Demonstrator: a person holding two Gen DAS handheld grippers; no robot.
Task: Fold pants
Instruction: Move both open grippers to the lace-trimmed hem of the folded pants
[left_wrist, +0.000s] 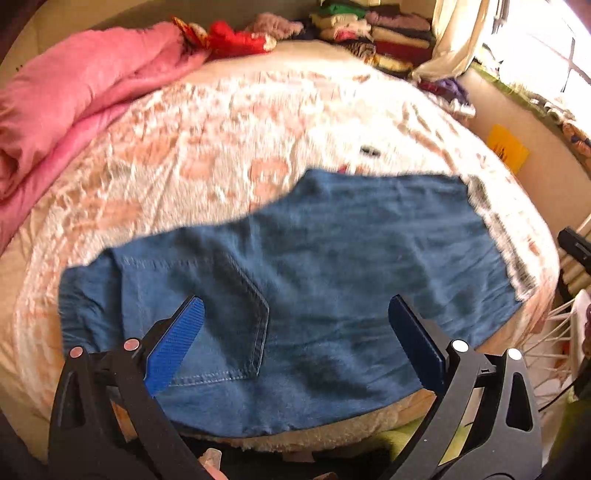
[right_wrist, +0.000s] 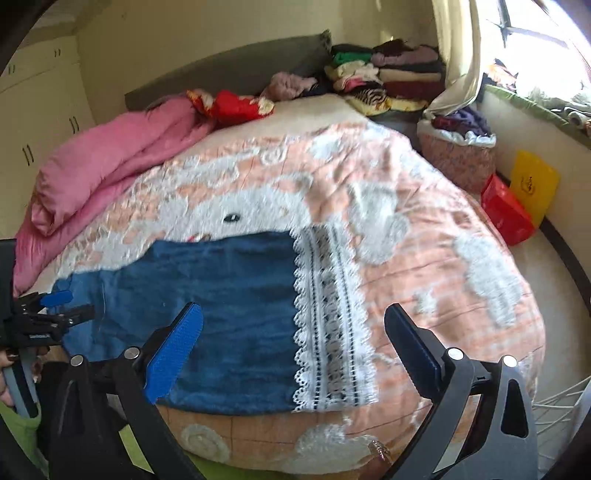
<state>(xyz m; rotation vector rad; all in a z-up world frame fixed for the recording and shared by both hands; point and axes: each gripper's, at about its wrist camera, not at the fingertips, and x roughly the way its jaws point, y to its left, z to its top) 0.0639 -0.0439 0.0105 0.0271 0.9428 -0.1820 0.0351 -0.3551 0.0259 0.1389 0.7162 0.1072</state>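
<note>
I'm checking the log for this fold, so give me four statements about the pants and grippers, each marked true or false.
1. The blue pants lie flat on the bed cover. True.
2. The left hand-held gripper is clamped on the pants. False: its jaws are wide open, holding nothing.
3. White lace trim edges the pants on their right end. True.
4. The right hand-held gripper holds the pink quilt. False: it is open above the pants; the quilt lies apart at the bed's far left.

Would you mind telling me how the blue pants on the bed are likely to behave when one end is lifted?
The pants lie flat and creased, so they will probably droop, not stay stiff. The lace hem looks delicate and may snag. On the plush blanket they will likely drag, not slide.
</note>
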